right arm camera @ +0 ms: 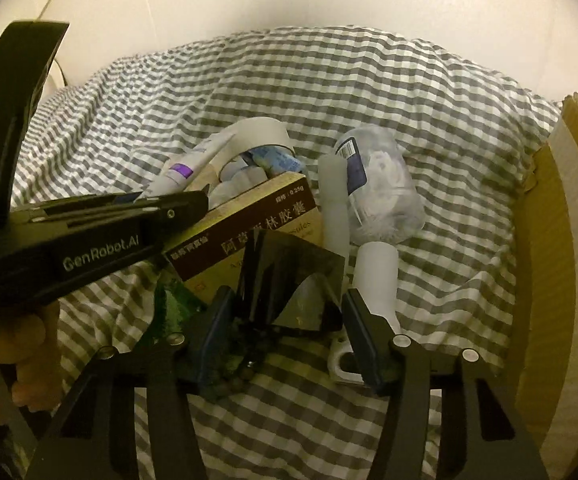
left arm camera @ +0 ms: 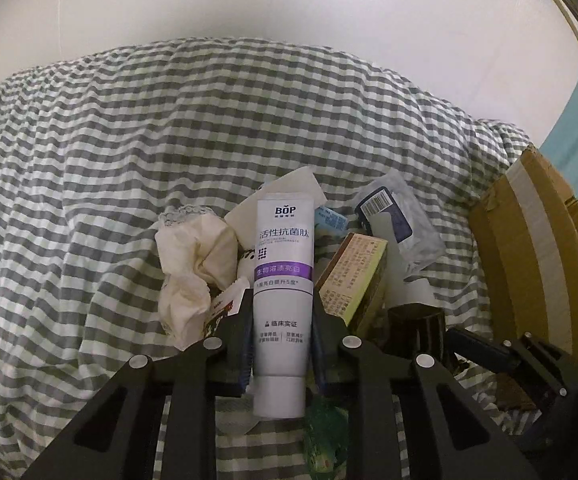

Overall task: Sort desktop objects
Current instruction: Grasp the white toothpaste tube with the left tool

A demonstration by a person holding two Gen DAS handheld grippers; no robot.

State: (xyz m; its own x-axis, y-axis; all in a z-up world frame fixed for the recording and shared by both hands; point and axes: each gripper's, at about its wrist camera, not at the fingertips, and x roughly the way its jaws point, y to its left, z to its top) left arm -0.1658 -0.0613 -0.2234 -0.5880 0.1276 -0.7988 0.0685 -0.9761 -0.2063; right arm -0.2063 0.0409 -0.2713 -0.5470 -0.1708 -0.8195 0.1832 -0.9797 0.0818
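Lying on a grey-and-white checked cloth [left arm camera: 129,160], a heap of small things fills the middle of both views. In the left wrist view, furthest left is a crumpled cream tissue wad [left arm camera: 193,268], pressed against the left gripper's [left arm camera: 281,320] near finger. That gripper is clenched on a white plastic toothpaste tube [left arm camera: 283,280], which stands lengthwise between its pads with the cap towards the camera; the tube reads "BOP" at the top, with Chinese lettering and a purple band below. Behind the tube a white paper sheet [left arm camera: 289,184] sticks up. Just right of the tube lies a tilted yellow-and-brown cardboard medicine box [left arm camera: 353,276], touching the gripper's right finger. Further right is a clear plastic packet with a barcode label [left arm camera: 397,220], then a brown cardboard box [left arm camera: 529,248] with pale tape at the cloth's edge.

In the right wrist view the other tool's black body [right arm camera: 101,240] crosses the left side, marked "GenRobot.AI". The medicine box [right arm camera: 249,232] shows "0.25g" and Chinese characters. In front of it a dark glossy pyramid-shaped object [right arm camera: 289,280] sits between the spread, released fingers of the right gripper [right arm camera: 289,320]; whether they touch it cannot be told. A white translucent plastic tube [right arm camera: 377,276] lies beside the right finger.
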